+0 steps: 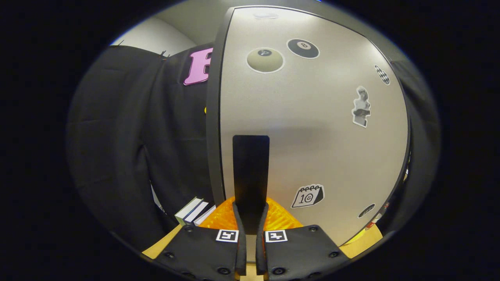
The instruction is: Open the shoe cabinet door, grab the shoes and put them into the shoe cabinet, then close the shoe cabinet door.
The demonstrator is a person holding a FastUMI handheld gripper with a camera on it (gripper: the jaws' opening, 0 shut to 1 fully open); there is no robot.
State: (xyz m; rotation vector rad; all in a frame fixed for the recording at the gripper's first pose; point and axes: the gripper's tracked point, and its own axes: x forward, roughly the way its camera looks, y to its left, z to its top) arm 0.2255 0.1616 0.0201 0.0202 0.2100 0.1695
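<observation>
The shoe cabinet door (312, 128) looms right in front, a big flat panel with a smooth pale matte face and a dark rim down its left edge; stickers dot it, among them a round dull-olive ball sticker (265, 60), a black eight-ball sticker (303, 48), a small chequered oval (382, 74), a cut-out figure (361, 106) and a little calendar sticker (308, 196) low down; left of the door hangs the black cloth wall (129, 148), soft and creased; on the door's left half stands the handle (250, 179), a flat black upright strip with square corners; the gripper (250, 218) is clenched on that handle's lower end, both fingers pressing it from either side, jaws nearly together; behind the fingertips shows something orange (222, 218), glossy and ribbed; just left of that lie a few books (192, 211), pale spines stacked together on a tan surface (156, 249); whether any shoes sit nearby I cannot tell.
</observation>
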